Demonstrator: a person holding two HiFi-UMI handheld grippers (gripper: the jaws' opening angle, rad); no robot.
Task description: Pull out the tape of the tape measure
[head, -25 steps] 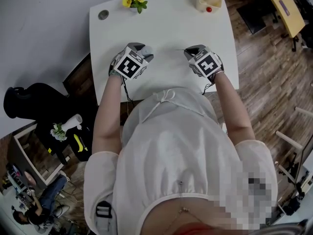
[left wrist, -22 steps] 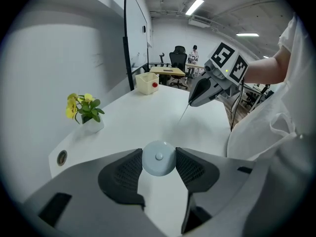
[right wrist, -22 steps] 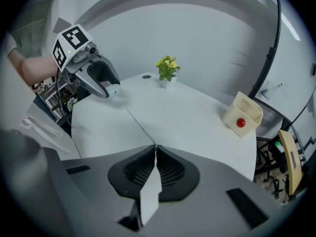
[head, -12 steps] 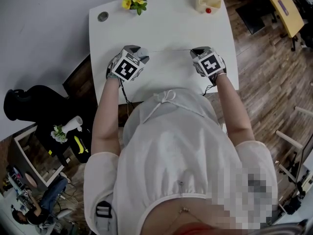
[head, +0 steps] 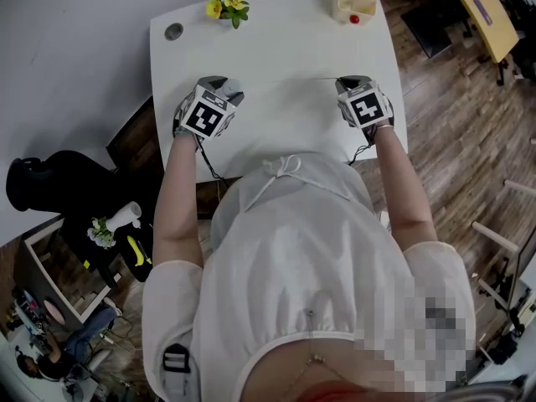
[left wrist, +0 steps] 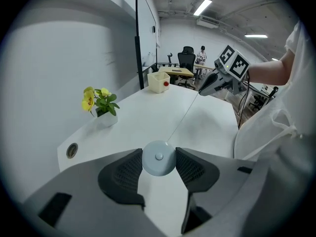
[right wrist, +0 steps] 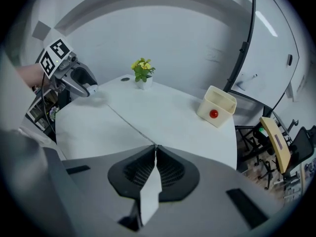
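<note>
Over the last second both grippers have spread apart along the table's [head: 276, 40] near edge, so more tape is out. Left gripper [head: 224, 84] has slid toward the table's left edge; its pads [left wrist: 129, 171] are clamped on the round pale case [left wrist: 158, 157], which hangs just above the table's near-left part. The tape [left wrist: 182, 118] leaves the case and runs as one thin straight line over the table's near half, clear of the top as far as I can tell, with no visible sag. Right gripper [head: 349, 83] has moved toward the table's right edge; its jaws are pinched fully together on the tape's end, with a white tab sticking out behind the pads [right wrist: 170, 169]. The plant [head: 228, 2] and bin [head: 354, 0] at the table's far edge are well clear of the line. My read: the pull is well along and both grips look solid. The right gripper is already near the table's right edge, so any more length probably has to come from the left side or from going past the edge. Main risk is the thin end slipping out of the pinch and snapping back.
</note>
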